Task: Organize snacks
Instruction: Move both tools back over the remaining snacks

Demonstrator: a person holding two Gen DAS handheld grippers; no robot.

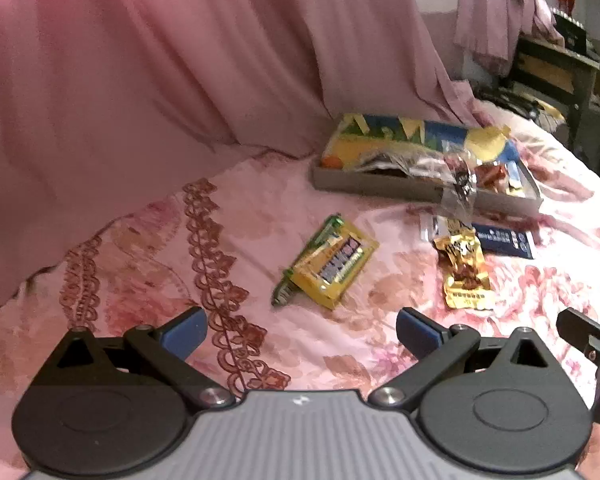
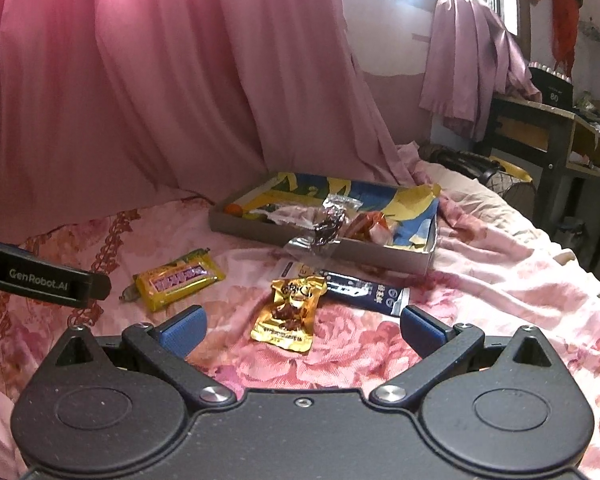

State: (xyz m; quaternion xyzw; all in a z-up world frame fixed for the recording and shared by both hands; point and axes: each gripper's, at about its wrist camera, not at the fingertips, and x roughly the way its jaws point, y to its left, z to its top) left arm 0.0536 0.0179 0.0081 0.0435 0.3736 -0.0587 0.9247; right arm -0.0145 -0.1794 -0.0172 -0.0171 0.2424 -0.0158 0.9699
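A yellow snack packet (image 1: 332, 266) (image 2: 178, 280) lies on the pink floral bedspread, partly over a green wrapper (image 1: 286, 290). To its right are a gold packet (image 1: 466, 270) (image 2: 290, 312) and a dark blue packet (image 1: 504, 238) (image 2: 364, 290). Behind them stands a shallow cardboard box (image 1: 380, 186) (image 2: 380, 252) holding several wrapped snacks, with a clear wrapper (image 1: 458, 184) (image 2: 324, 232) draped over its front wall. My left gripper (image 1: 302, 334) is open, short of the yellow packet. My right gripper (image 2: 303, 330) is open, with the gold packet just ahead between its fingers.
Pink curtains (image 2: 160, 80) hang behind the bed. A dark wooden shelf unit (image 2: 556, 140) stands at the far right past the bed's edge. Part of the left gripper (image 2: 40, 276) juts in at the left of the right wrist view.
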